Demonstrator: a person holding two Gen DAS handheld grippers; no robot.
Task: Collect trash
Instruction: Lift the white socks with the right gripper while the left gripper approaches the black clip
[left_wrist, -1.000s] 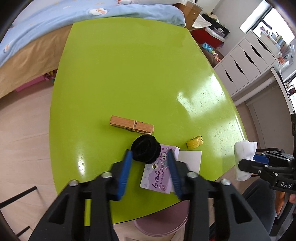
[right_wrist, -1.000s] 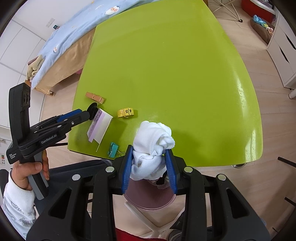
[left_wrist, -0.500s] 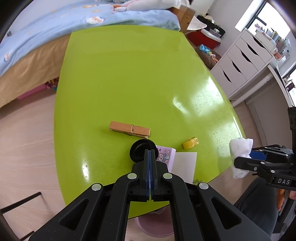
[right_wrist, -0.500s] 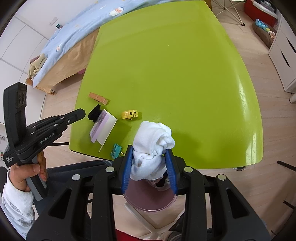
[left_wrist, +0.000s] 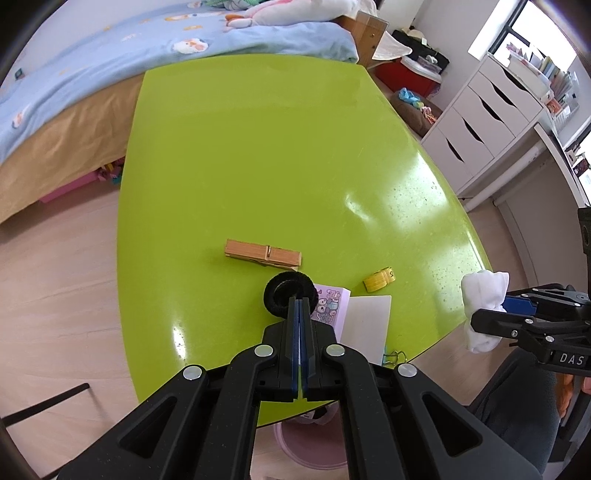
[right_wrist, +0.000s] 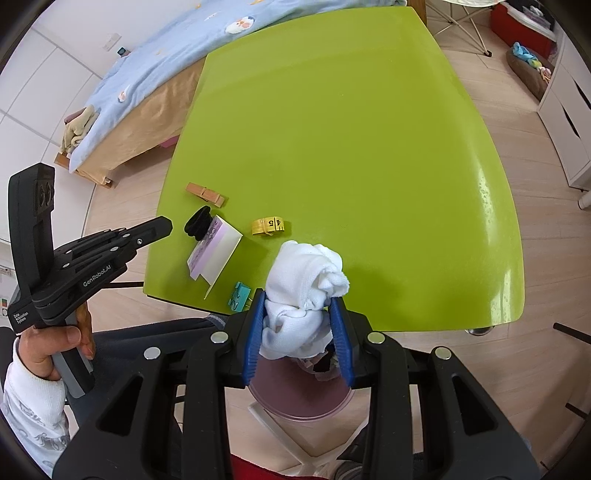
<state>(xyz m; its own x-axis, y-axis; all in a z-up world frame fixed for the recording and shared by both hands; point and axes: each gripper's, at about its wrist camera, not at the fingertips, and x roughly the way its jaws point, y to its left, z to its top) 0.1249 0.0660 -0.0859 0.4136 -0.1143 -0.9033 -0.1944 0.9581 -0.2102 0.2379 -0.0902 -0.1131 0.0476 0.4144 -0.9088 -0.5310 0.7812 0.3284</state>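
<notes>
At the left, the left gripper (right_wrist: 162, 224) hangs apart from the near left edge of the glossy lime-green table (right_wrist: 351, 147). Its jaws stand almost together after having just opened a little, and nothing is between them. Just past its tip lies a black fuzzy ring-shaped hair tie (left_wrist: 290, 294), resting partly on a small lilac cartoon-printed notepad (left_wrist: 330, 306). Behind these lies a wooden clothespin (left_wrist: 263, 253); to the right is a small yellow roll of measuring tape (left_wrist: 378, 278), and a teal binder clip (right_wrist: 239, 297) sits at the near edge.

Further right, the right gripper (right_wrist: 297, 332) grasps a crumpled white cloth wad (right_wrist: 306, 280), held over a round pink bin (right_wrist: 301, 400) on the floor below the table edge.

The step in hand seems to be dropping this wad. The next move calls for lowering it over the bin's mouth and releasing it, so that it does not fall outside.
</notes>
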